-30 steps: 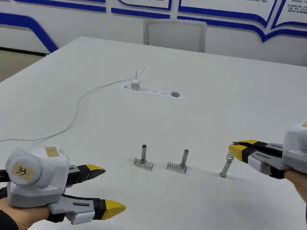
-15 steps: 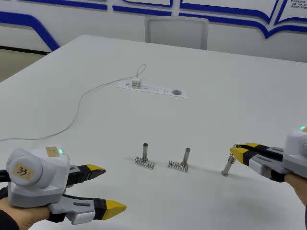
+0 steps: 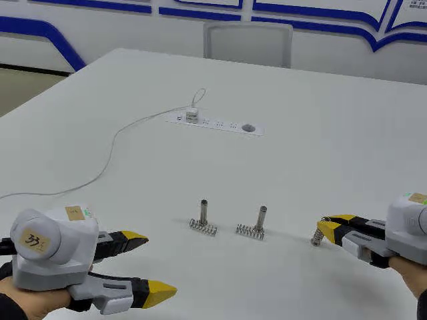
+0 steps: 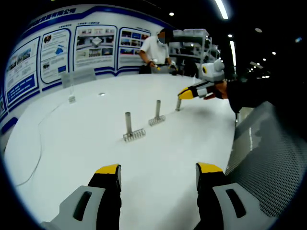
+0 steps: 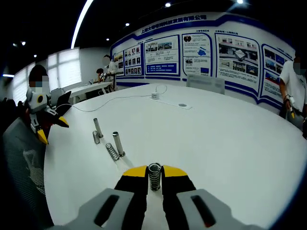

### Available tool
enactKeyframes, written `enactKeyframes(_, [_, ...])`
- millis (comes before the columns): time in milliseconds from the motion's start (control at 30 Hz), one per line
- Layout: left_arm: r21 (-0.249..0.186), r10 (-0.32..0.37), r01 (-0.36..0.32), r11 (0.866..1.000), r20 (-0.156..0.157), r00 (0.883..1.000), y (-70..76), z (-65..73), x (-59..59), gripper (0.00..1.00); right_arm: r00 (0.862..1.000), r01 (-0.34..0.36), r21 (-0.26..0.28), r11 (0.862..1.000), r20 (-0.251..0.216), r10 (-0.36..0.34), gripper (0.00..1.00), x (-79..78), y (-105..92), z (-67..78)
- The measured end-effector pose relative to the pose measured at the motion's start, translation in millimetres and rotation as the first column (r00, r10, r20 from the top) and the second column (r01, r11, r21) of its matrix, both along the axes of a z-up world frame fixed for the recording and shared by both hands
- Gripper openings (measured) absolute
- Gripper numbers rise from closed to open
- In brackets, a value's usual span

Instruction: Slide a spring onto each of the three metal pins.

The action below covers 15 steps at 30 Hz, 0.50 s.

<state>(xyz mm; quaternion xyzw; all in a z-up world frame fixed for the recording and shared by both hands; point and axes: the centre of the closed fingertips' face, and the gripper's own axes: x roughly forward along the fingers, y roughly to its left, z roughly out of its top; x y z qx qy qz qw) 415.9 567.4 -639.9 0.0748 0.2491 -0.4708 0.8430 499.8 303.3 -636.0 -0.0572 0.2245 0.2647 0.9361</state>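
Two metal pins stand upright mid-table: the left pin point(image 3: 203, 209) point(image 4: 128, 123) point(image 5: 98, 127) and the middle pin point(image 3: 261, 216) point(image 4: 157, 108) point(image 5: 118, 143). A loose spring lies at each one's foot, the left spring point(image 3: 201, 228) point(image 5: 95, 137) and the middle spring point(image 3: 249, 231) point(image 5: 112, 151). My right gripper point(image 3: 326, 227) point(image 5: 153, 171) point(image 4: 184, 93) is low over the table, shut on a third spring point(image 3: 318, 235) point(image 5: 154, 176) that sits around the third pin, which is mostly hidden. My left gripper point(image 3: 148, 263) point(image 4: 156, 168) hovers open at the near left, holding nothing.
A white power strip point(image 3: 217, 125) with a plug point(image 3: 192, 116) lies farther back, and its cable point(image 3: 112, 141) trails off to the left. A chair point(image 3: 247, 41) stands behind the table's far edge. A person point(image 4: 156, 48) stands in the background.
The right gripper has come down toward the table with the spring, from the top of the leaning third pin to near its foot. The left gripper has stayed put.
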Motion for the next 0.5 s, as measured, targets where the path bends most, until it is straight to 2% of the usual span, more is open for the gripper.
enactKeyframes(500, [-0.018,0.009,-0.009,1.0,0.008,1.0,-1.5,3.5,1.1,0.64,0.998,0.002,-0.03,1.0,-0.062,-0.004,0.16,-6.6,-3.2,-13.7])
